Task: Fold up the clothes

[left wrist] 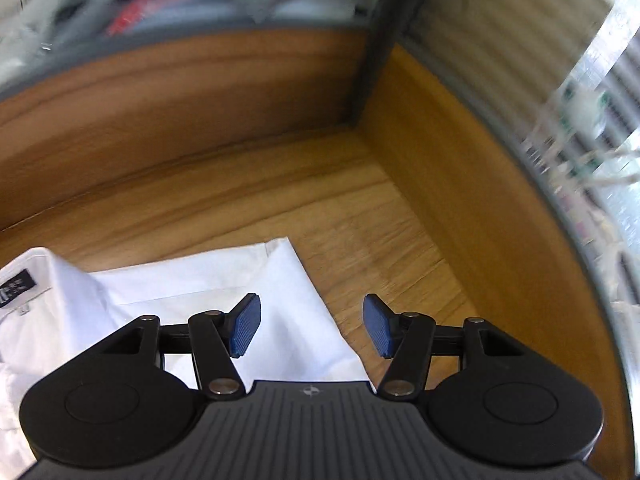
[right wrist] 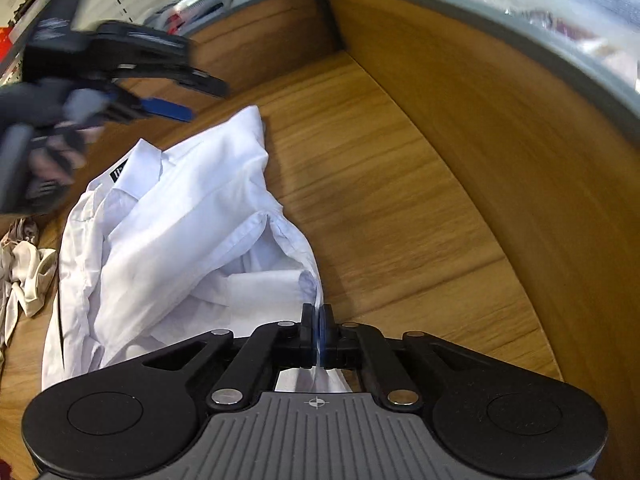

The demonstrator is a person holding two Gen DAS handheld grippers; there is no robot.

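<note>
A white collared shirt (right wrist: 176, 220) with a black neck label lies rumpled on the wooden table. My right gripper (right wrist: 319, 330) is shut on a thin edge of that shirt at its near right side, and the cloth rises toward the pads. In the left wrist view my left gripper (left wrist: 312, 326) stands open above the shirt's (left wrist: 224, 292) far right corner, with nothing between its blue pads (left wrist: 246, 326). The right wrist view shows the left gripper (right wrist: 132, 80) blurred, held by a gloved hand above the shirt's far end.
The wooden table (right wrist: 400, 208) has raised wooden walls at the back (left wrist: 180, 92) and right (left wrist: 480, 200). A crumpled beige garment (right wrist: 24, 272) lies left of the shirt. Blurred clutter shows beyond the walls.
</note>
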